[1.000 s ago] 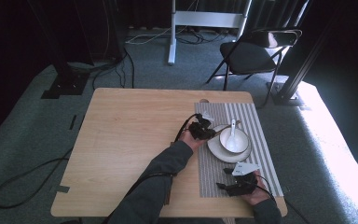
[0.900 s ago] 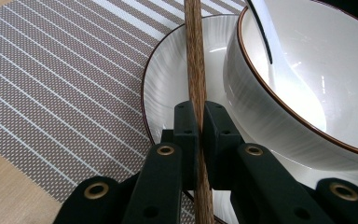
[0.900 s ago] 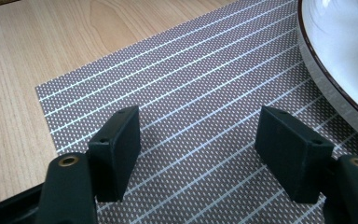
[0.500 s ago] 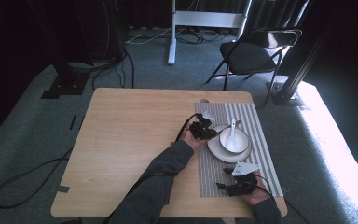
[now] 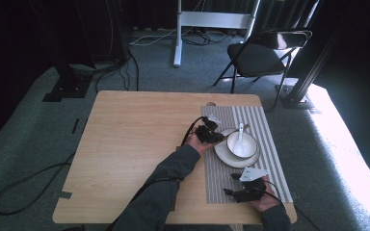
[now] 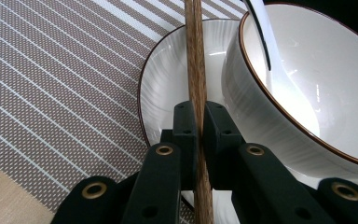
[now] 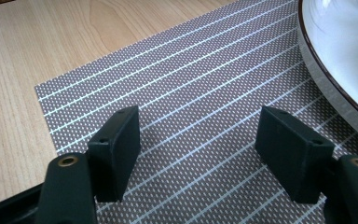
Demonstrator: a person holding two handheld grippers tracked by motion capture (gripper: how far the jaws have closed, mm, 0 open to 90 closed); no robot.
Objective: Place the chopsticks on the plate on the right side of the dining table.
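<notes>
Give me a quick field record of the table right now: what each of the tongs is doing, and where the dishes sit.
left tongs: shut on the chopsticks, above the plate's edge
right tongs: open, nothing between them, over the placemat
bowl: white, brown rim, standing on the plate
spoon: white, lying in the bowl
placemat: striped, on the right part of the wooden table

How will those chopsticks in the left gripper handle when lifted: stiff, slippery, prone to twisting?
The chopsticks look wooden and straight, so probably stiff and light. The left gripper clamps them near one end, so they may pivot. Two thin sticks side by side could slip against each other, or knock the bowl.
</notes>
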